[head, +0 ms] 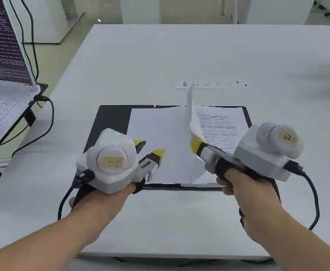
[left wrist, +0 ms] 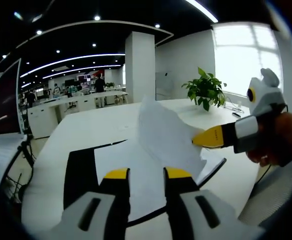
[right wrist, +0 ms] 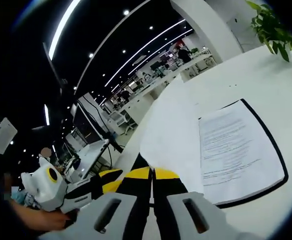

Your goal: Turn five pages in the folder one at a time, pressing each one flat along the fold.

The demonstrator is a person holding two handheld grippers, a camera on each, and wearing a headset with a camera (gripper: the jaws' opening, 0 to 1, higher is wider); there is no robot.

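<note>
My right gripper [head: 197,147] is clenched on the lifted page [head: 188,121], which stands upright over the middle of the open folder [head: 111,118]. My left gripper [head: 149,149], released, hovers over the folder's left half; the left gripper view shows its jaws apart.

The left gripper [head: 149,149] and right gripper [head: 197,145] are rounded pale-grey housings with grey, yellow-tipped fingers [left wrist: 117,176]. Each top carries a round beige label [head: 111,161]; black cables [head: 313,199] leave the housings near six o'clock in the head view.
</note>
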